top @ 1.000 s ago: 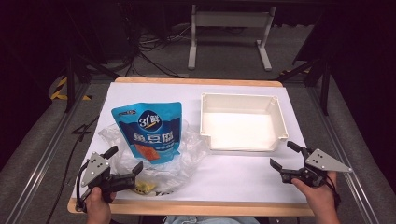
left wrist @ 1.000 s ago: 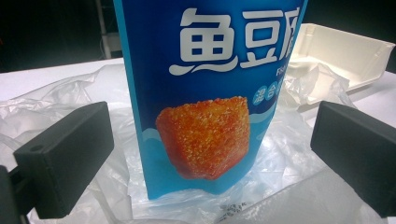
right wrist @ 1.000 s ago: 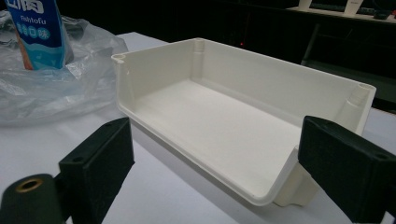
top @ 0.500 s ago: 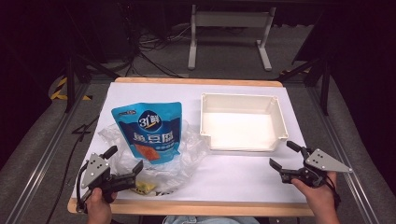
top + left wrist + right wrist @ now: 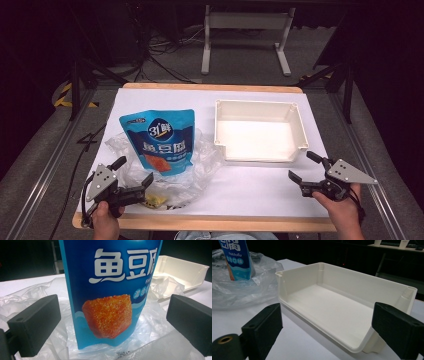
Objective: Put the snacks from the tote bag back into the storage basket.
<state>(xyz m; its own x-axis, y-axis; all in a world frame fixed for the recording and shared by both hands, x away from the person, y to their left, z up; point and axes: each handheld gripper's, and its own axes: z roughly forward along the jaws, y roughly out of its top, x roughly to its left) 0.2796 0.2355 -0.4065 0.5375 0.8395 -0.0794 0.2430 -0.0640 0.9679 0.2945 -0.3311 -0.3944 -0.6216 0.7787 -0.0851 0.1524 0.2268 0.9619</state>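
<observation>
Bright overhead light on the white table (image 5: 260, 192), dark surroundings, soft focus, glare inside the tray (image 5: 296, 131).

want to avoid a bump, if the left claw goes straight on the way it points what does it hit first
Probably the blue pouch, standing dead ahead between the open jaws of the left claw; the crumpled clear plastic bag under it may brush first, depth is unclear.

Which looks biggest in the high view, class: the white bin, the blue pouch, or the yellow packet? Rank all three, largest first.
1. White bin, the widest footprint on the table.
2. Blue pouch, clearly smaller than the bin.
3. Yellow packet, a small piece showing under the clear plastic bag; part of it may be hidden.
</observation>
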